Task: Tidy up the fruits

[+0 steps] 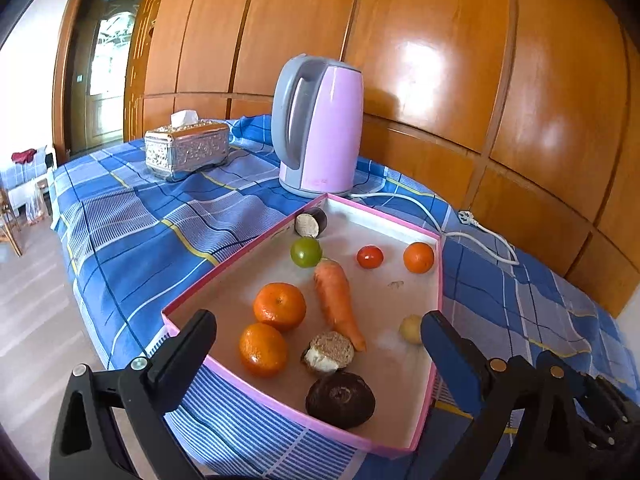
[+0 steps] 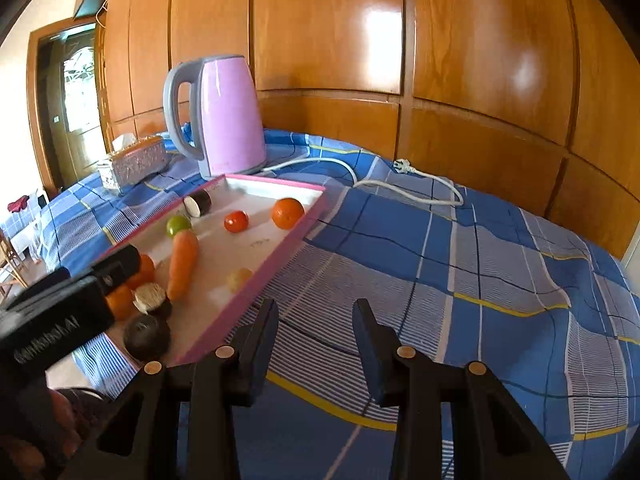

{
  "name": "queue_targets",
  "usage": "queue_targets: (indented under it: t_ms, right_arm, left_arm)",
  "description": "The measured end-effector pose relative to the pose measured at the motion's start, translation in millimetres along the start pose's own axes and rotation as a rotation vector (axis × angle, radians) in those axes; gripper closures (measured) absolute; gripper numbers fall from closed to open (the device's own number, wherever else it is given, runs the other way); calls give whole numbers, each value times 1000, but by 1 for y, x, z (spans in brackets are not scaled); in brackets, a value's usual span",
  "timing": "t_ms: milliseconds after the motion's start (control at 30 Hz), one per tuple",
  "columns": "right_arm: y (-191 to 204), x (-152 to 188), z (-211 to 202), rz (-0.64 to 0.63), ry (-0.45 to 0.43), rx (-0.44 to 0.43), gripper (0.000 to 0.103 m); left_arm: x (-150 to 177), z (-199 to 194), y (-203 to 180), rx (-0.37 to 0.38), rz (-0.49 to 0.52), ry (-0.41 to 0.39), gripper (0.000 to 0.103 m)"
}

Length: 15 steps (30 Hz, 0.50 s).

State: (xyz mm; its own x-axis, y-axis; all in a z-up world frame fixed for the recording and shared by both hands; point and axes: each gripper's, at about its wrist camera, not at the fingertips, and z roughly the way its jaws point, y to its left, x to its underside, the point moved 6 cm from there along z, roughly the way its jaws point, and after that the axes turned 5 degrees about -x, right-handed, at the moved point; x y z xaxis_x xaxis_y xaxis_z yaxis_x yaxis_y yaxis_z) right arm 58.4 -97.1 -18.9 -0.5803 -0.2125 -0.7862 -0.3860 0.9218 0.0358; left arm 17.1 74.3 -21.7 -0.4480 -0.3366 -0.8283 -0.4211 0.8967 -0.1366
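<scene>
Left tongs (image 1: 320,344) gape over tray (image 1: 224,272); right tongs (image 2: 316,332) over cloth (image 2: 440,260).

The left gripper (image 1: 320,344) points forward and downward, its jaws spread wide with nothing pressed between them; in its own view one black finger (image 1: 188,356) rises from 7 o'clock and the other, blue-faced finger (image 1: 452,356) from 4 o'clock. From the right wrist view its black body enters at 9 o'clock, and part of the hand (image 2: 60,420) holding it shows at 8 o'clock. The right gripper (image 2: 316,332) also tilts downward, its jaws parted narrowly and empty, fingers rising from 6 o'clock.
</scene>
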Motion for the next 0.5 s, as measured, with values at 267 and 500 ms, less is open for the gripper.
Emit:
queue_targets:
  t_ms: [267, 500]
  right_arm:
    - [-3, 1, 5, 24, -4, -28, 64]
    - [-1, 1, 8, 19, 0, -35, 64]
  left_arm:
    - [3, 3, -5, -17, 20, -1, 0]
    - [4, 3, -10, -22, 51, -10, 0]
